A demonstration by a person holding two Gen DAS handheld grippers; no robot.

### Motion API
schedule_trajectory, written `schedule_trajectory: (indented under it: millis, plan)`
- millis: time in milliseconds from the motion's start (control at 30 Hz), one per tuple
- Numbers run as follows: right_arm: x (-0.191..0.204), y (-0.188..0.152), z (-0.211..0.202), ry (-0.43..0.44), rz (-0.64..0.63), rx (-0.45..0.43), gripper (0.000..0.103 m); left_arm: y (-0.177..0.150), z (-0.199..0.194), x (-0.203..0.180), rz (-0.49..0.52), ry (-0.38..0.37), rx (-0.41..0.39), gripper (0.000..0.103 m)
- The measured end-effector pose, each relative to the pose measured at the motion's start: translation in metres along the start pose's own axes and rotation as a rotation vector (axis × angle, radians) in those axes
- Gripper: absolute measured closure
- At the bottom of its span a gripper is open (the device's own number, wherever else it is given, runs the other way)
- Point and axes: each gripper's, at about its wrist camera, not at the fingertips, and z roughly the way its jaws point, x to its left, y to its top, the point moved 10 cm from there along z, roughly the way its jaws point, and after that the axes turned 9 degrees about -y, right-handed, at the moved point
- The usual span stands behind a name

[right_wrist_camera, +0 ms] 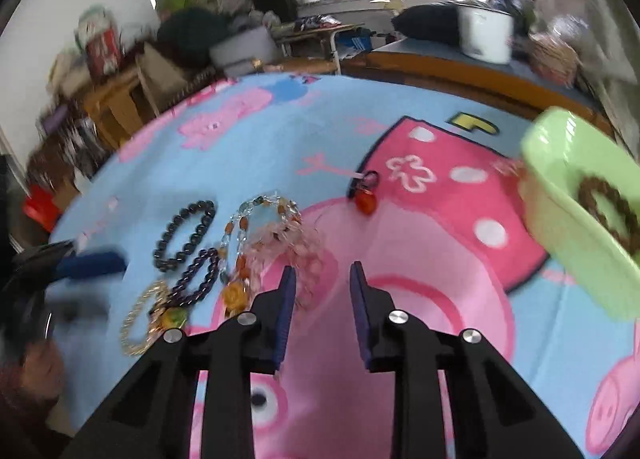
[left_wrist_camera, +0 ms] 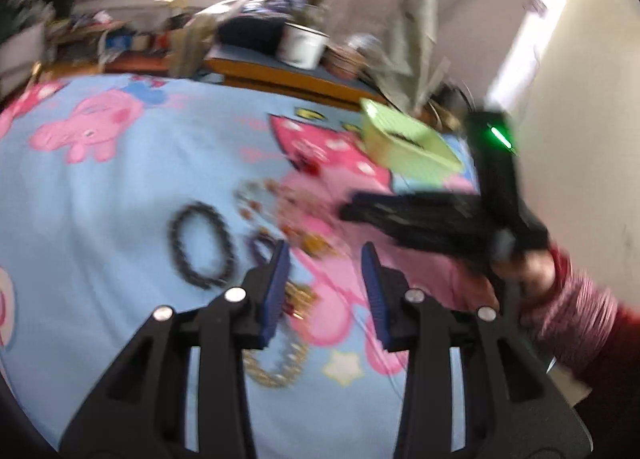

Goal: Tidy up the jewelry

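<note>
while both cameras blur, the jewelry pile (right_wrist_camera: pixel 224 255) lies on the cartoon pig blanket (right_wrist_camera: pixel 320 131) at nine o'clock of the right gripper (right_wrist_camera: pixel 322 273): one black bead bracelet (right_wrist_camera: pixel 185 234), one purple bead loop (right_wrist_camera: pixel 191 279), one gold chain (right_wrist_camera: pixel 138 321), a mixed amber and pink tangle. a red charm (right_wrist_camera: pixel 366 199) sits apart at twelve. one brown bead bracelet (right_wrist_camera: pixel 608 211) lies inside the green tray (right_wrist_camera: pixel 560 219) at two o'clock. right jaws apart, empty. left gripper (left_wrist_camera: pixel 326 255) jaws apart, empty, over the pile.
</note>
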Motion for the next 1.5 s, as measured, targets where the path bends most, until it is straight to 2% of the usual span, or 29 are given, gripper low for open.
schedule_trajectory:
  millis: [100, 200, 267, 367, 433, 500, 633, 733, 867, 933, 967, 1000, 1067, 1133, 1167, 1233, 1267, 1300, 1333, 1367, 1433, 1467, 1500]
  plan:
    - [0.006, 0.004, 0.009, -0.055, -0.059, 0.005, 0.103, -0.015, 0.019, -0.001, 0.051, 0.062, 0.058, 0.067]
    - [-0.011, -0.002, 0.001, -0.071, -0.031, 0.019, 0.103, -0.023, 0.027, 0.014, 0.051, 0.135, 0.084, 0.067]
    - [-0.03, -0.014, -0.011, -0.092, -0.004, 0.01, 0.103, -0.024, 0.026, 0.022, -0.001, 0.114, 0.082, 0.067]
    - [-0.072, -0.044, -0.04, -0.088, 0.123, 0.007, 0.103, -0.024, 0.024, 0.032, -0.055, 0.115, 0.077, 0.067]
    - [-0.094, -0.073, -0.065, -0.018, 0.251, 0.01, 0.103, -0.024, 0.025, 0.034, -0.069, 0.111, 0.079, 0.067]
    - [-0.113, -0.102, -0.091, 0.016, 0.353, -0.004, 0.103, -0.023, 0.026, 0.035, -0.073, 0.112, 0.082, 0.067]
    - [-0.123, -0.147, -0.127, 0.015, 0.43, -0.031, 0.103, -0.02, 0.021, 0.03, -0.06, 0.122, 0.06, 0.067]
    - [-0.106, -0.166, -0.144, 0.058, 0.427, -0.044, 0.103, -0.014, 0.01, 0.006, -0.032, 0.052, 0.011, 0.067]
    - [-0.101, -0.171, -0.154, 0.035, 0.437, -0.086, 0.103, 0.003, 0.023, -0.043, 0.065, -0.05, 0.029, 0.066]
    - [-0.098, -0.169, -0.156, 0.014, 0.415, -0.095, 0.103, 0.01, 0.041, -0.063, 0.105, -0.074, 0.061, 0.05]
    - [-0.096, -0.168, -0.157, 0.005, 0.404, -0.097, 0.101, 0.014, 0.052, -0.073, 0.127, -0.088, 0.073, 0.038]
    - [-0.095, -0.168, -0.158, -0.002, 0.393, -0.098, 0.09, 0.019, 0.067, -0.085, 0.161, -0.102, 0.086, 0.036]
    - [-0.087, -0.168, -0.159, -0.042, 0.34, -0.101, 0.083, 0.022, 0.1, -0.099, 0.191, -0.115, 0.137, 0.036]
    - [-0.082, -0.171, -0.157, -0.102, 0.273, -0.088, 0.082, 0.019, 0.132, -0.106, 0.174, -0.133, 0.198, 0.036]
    - [-0.08, -0.172, -0.156, -0.132, 0.237, -0.082, 0.082, 0.015, 0.145, -0.108, 0.162, -0.143, 0.228, 0.038]
    - [-0.078, -0.173, -0.153, -0.167, 0.195, -0.076, 0.082, 0.004, 0.164, -0.11, 0.146, -0.155, 0.289, 0.054]
    - [-0.078, -0.172, -0.151, -0.179, 0.184, -0.073, 0.082, 0.002, 0.168, -0.113, 0.165, -0.144, 0.267, 0.059]
    - [-0.08, -0.168, -0.147, -0.188, 0.178, -0.07, 0.082, -0.003, 0.169, -0.117, 0.18, -0.16, 0.286, 0.069]
    - [-0.08, -0.165, -0.142, -0.186, 0.178, -0.07, 0.082, -0.007, 0.169, -0.121, 0.186, -0.182, 0.305, 0.072]
    - [-0.081, -0.16, -0.138, -0.181, 0.175, -0.071, 0.082, -0.015, 0.167, -0.127, 0.175, -0.227, 0.332, 0.082]
    - [-0.077, -0.152, -0.13, -0.155, 0.16, -0.066, 0.082, -0.026, 0.16, -0.132, 0.172, -0.252, 0.35, 0.084]
    - [-0.073, -0.148, -0.127, -0.142, 0.147, -0.063, 0.087, -0.032, 0.153, -0.133, 0.17, -0.269, 0.358, 0.084]
    - [-0.065, -0.145, -0.124, -0.13, 0.12, -0.057, 0.099, -0.038, 0.146, -0.133, 0.157, -0.291, 0.368, 0.084]
